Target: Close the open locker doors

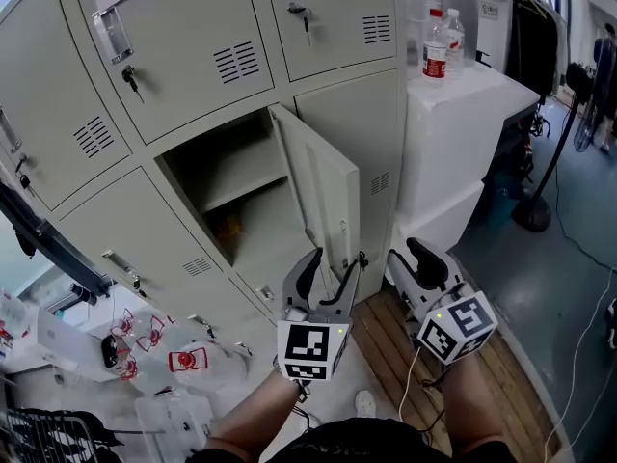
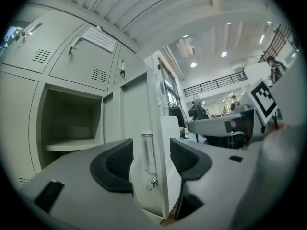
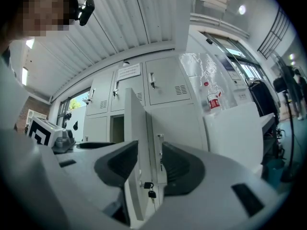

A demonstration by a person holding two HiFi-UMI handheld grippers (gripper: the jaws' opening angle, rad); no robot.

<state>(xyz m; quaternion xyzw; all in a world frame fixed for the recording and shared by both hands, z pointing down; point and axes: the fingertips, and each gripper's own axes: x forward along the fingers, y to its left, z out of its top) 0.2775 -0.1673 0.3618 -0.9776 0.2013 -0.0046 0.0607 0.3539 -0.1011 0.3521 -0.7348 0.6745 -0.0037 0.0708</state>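
The pale grey metal locker door (image 1: 323,196) I need to shut stands swung out from its bare open compartment (image 1: 227,186) in the middle row of the grey steel locker bank (image 1: 193,61), with its free edge towards me. I hold the left tool (image 1: 331,276) level at that edge, jaws released and wide. The edge and its clear plastic handle (image 2: 147,153) stand between the pads, which suits a shove better than a grip. Whether a pad already touches the panel I cannot quite tell. The right tool (image 1: 413,270) sits just to the door's right, also released and holding nothing. Its view frames the door's edge and a small dark hanging key (image 3: 149,193), so it is placed to help swing the panel home.
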